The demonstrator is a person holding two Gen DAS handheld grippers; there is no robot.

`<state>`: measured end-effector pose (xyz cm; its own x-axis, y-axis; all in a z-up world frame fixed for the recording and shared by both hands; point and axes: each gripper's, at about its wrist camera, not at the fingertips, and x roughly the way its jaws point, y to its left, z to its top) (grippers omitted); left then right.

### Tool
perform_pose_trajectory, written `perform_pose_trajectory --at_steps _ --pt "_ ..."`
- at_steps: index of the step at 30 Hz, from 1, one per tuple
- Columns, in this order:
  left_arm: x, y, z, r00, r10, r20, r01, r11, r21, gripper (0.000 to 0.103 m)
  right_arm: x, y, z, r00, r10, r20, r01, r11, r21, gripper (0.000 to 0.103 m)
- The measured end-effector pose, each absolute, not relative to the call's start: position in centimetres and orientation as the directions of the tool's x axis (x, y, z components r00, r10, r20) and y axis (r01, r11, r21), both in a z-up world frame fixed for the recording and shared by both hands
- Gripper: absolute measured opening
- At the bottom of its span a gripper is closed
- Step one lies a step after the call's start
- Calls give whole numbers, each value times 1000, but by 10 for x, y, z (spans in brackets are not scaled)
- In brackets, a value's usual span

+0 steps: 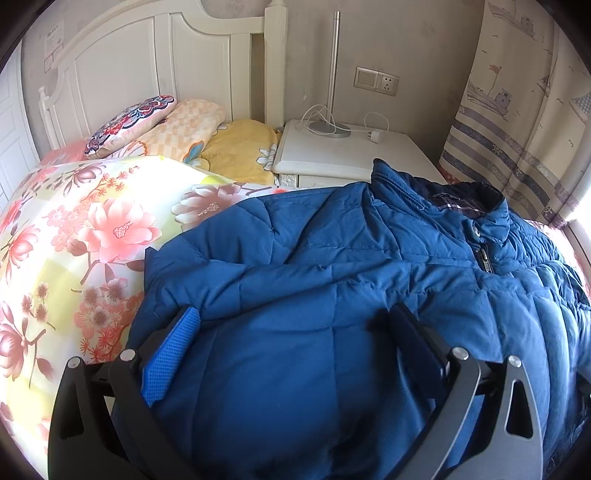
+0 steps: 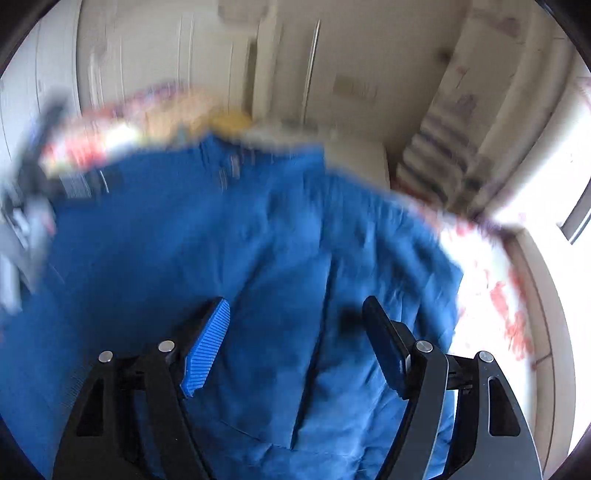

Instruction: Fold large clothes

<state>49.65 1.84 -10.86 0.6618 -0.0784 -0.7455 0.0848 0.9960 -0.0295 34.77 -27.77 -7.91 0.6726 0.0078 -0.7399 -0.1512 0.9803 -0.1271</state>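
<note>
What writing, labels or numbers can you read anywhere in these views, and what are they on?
No text can be read.
Paper notice on the wall by the headboard: printed lines, too small to read.
Jacket collar lining: no label legible.
Socket plate: no markings readable.
Right wrist view: motion-blurred, nothing legible.

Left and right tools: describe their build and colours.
Both the left tool and the right tool have black angular linkage arms with silver round pivot pins and two fingers with blue textured pads. No cables, sleeves or hands show.
</note>
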Motion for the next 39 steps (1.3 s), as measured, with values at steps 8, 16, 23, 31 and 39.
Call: perform_pose_trajectory --at_steps 8,16,23,31,39 --pt "498 25 -109 668 -105 -737 75 994 -73 101 359 -287 -80 647 65 -760 -144 989 -39 76" --pt "452 23 -76 669 -142 -730 104 990 -97 99 309 -275 -55 675 38 -737 -113 992 -52 76" --pt "328 -24 -83 628 -184 -756 310 951 26 101 245 -214 -63 652 98 -752 -288 949 -126 77" --pt "317 -10 -120 564 -117 -817 255 966 38 101 245 -234 -90 610 44 -791 -208 972 -106 77" --pt "294 88 -119 584 -133 -801 56 991 -124 100 220 -356 -110 620 -4 -785 69 996 49 82"
